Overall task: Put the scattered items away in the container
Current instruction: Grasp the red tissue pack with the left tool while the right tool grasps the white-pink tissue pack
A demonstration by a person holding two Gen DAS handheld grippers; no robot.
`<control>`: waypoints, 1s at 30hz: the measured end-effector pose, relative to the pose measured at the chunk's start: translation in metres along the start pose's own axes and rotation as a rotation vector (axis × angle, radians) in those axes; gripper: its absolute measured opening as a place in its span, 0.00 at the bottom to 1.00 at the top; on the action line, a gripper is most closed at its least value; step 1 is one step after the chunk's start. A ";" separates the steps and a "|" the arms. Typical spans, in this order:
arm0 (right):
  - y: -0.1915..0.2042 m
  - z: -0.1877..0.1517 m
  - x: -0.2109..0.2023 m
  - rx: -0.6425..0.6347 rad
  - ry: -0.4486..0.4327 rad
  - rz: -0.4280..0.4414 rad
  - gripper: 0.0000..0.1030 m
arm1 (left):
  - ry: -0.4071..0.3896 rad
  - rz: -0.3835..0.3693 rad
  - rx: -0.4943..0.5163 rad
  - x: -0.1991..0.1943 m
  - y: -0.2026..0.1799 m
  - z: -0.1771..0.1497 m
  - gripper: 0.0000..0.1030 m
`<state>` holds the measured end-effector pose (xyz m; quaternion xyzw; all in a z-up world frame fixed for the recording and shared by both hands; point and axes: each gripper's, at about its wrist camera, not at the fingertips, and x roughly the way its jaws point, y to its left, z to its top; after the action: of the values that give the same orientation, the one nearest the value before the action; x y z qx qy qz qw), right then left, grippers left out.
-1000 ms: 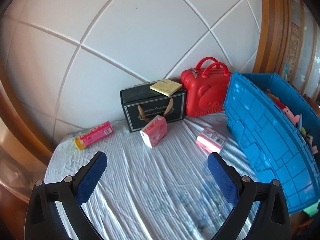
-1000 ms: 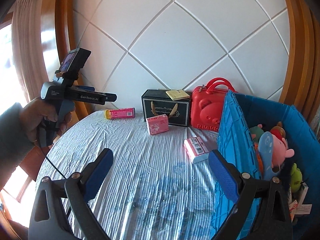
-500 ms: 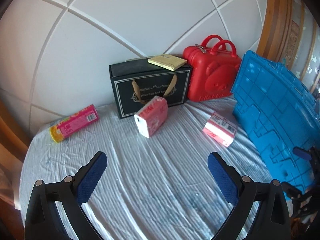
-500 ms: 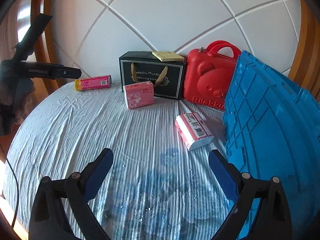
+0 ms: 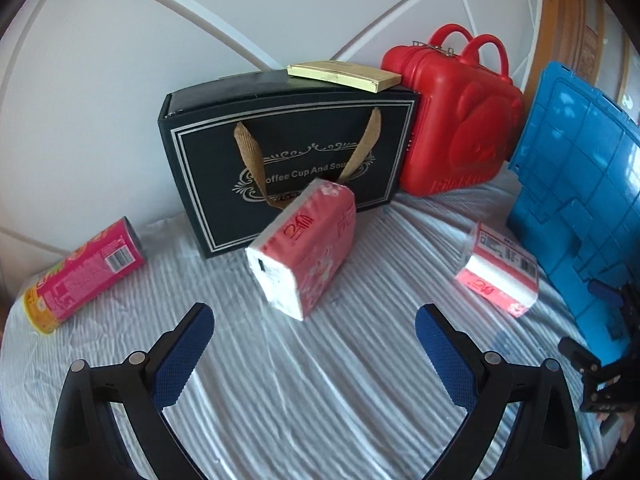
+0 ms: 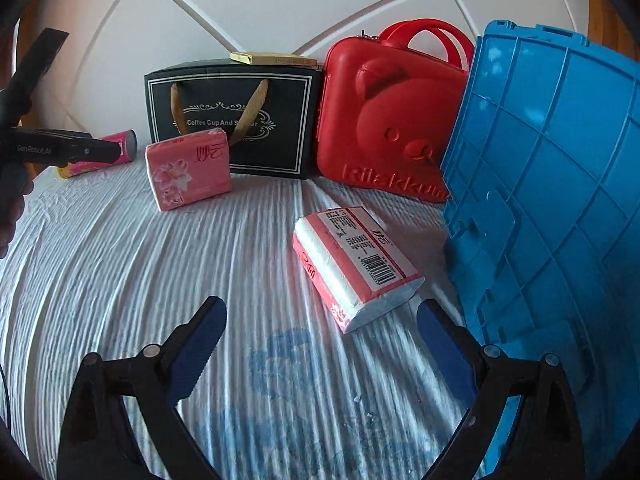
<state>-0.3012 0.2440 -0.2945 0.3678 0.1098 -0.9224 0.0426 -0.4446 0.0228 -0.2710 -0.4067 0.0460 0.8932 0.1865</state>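
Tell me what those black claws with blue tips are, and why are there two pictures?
They are grabbers, like big tongs; a person holds one in each hand. Each carries a camera looking along its two fingers, so you get two pictures: one from the left grabber, one from the right grabber. Both are open and hold nothing. On the white cloth lie two pink tissue packs, one standing and one flat, and a pink tube. Behind stand a black gift box and a red case. The blue crate is where things go.
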 end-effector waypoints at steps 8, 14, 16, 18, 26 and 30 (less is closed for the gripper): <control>-0.008 -0.004 0.063 0.002 0.039 -0.025 0.95 | 0.002 -0.025 0.004 0.066 0.011 0.016 0.99; -0.009 -0.007 0.063 -0.016 0.000 -0.029 0.95 | 0.037 -0.045 0.003 0.108 0.016 0.024 0.83; -0.008 -0.007 0.065 -0.025 -0.002 -0.031 0.95 | 0.058 -0.043 0.008 0.115 0.013 0.026 0.60; -0.007 -0.006 0.070 -0.033 0.008 -0.032 0.95 | 0.055 -0.057 0.004 0.113 0.011 0.026 0.54; -0.008 0.010 0.101 -0.086 0.042 -0.102 1.00 | 0.016 -0.067 0.026 0.075 0.004 0.006 0.49; -0.011 0.016 0.120 -0.140 0.075 -0.148 1.00 | -0.005 -0.090 0.023 0.053 0.003 -0.005 0.49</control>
<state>-0.4002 0.2510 -0.3639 0.3891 0.2023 -0.8987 -0.0042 -0.4746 0.0344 -0.3140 -0.4040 0.0373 0.8843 0.2312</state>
